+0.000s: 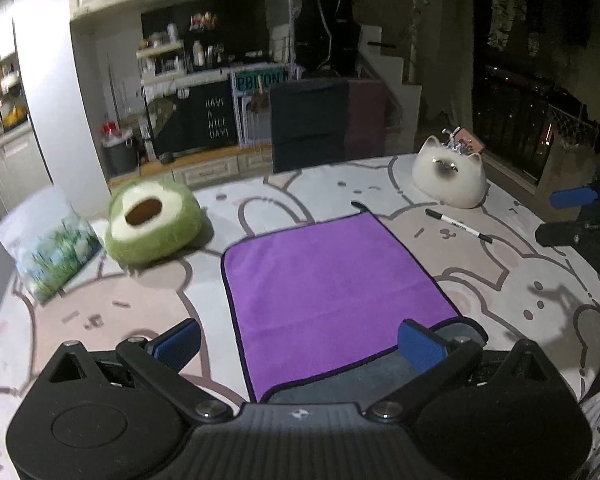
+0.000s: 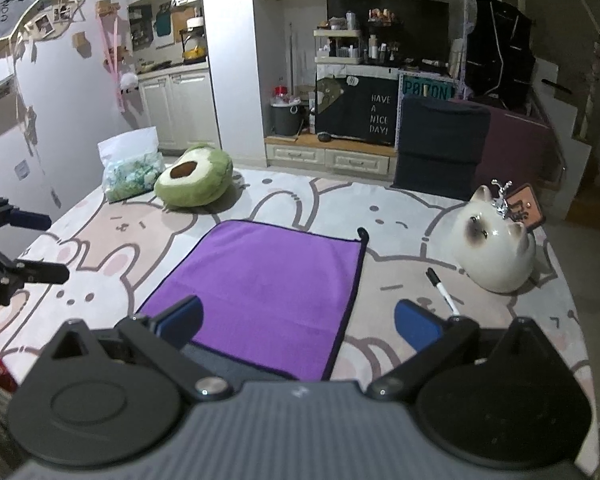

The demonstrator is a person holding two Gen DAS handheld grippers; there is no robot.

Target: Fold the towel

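Right wrist view reads best for lettering: a dark cloth point(image 2: 364, 116) on the far cabinet says "HAVE A NICE DAY!" in white, and beside it a teal plate point(image 2: 426, 89) carries letters that look like "PA?ZON" (one character is unclear). On the wall at upper left a grey banner point(image 2: 4, 4) repeats "PANDA". The marker's point(image 2: 443, 290) own print is too small to read.

One purple towel point(image 2: 260, 276) lies flat and unfolded on the bench point(image 2: 400, 216), whose cover is printed with cartoon rabbits. Also on the bench: one green avocado cushion point(image 2: 194, 180), one clear bag point(image 2: 130, 168) of pale bits, one white cat figurine point(image 2: 494, 248), one black-capped marker.

The right gripper point(image 2: 298, 322) is spread wide, holding nothing, above the towel's near right corner. In the left wrist view the left gripper point(image 1: 300, 344) is likewise spread and empty, over the towel's point(image 1: 332, 280) near edge.
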